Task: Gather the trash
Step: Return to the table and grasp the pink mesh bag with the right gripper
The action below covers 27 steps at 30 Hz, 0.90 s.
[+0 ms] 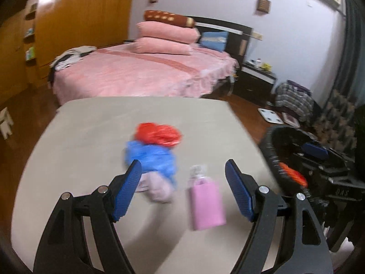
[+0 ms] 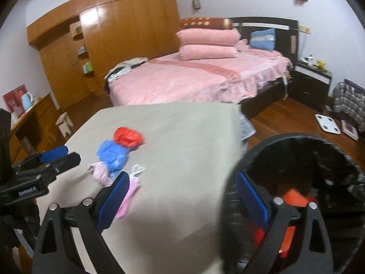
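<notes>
One orange scrap [image 2: 294,197] sits in the bin [image 2: 251,157]; both grippers [image 1: 182,171] [image 2: 180,182] spread wide and empty, four pieces [image 1: 151,157] left on the counter [image 1: 91,123].

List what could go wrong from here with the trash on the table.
1. The blue bag, red bag and pale pink wad lie bunched together; the open left gripper may grab only one or drag the rest.
2. The bin sits beside the table, below its edge, so a release short of it may drop trash on the floor.
</notes>
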{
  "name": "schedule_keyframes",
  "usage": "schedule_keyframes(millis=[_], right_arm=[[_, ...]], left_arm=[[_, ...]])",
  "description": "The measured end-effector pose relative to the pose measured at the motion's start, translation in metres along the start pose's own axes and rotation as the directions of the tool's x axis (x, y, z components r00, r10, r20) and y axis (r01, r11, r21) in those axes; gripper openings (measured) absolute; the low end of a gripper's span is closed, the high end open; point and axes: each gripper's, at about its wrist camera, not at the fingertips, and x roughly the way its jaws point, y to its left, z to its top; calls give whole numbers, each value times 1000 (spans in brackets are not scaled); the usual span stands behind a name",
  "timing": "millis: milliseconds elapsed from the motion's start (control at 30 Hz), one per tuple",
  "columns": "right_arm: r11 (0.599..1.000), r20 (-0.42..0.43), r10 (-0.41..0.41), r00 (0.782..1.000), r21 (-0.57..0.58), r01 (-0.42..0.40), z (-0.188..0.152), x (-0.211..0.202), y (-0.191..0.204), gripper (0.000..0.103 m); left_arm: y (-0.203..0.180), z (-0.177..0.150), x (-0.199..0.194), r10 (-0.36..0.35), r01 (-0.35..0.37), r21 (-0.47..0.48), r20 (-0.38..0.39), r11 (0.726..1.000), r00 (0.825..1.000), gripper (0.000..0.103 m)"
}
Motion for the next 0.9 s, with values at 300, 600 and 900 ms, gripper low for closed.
schedule_keyframes(millis=[300,600,900], right_arm=[[998,-67,49,997,-43,-52,-17,51,51,92],[995,-194,56,979,-75,-72,-35,92,72,73],[987,-235,113,965,-85,-136,-43,96,74,17]], left_arm=[[50,-17,2,124,-125,-26,-26,992,992,74],[63,-29,5,141,-144,-44,-56,989,988,74],[50,-31,25,106,-110,-49,-80,993,991,74]])
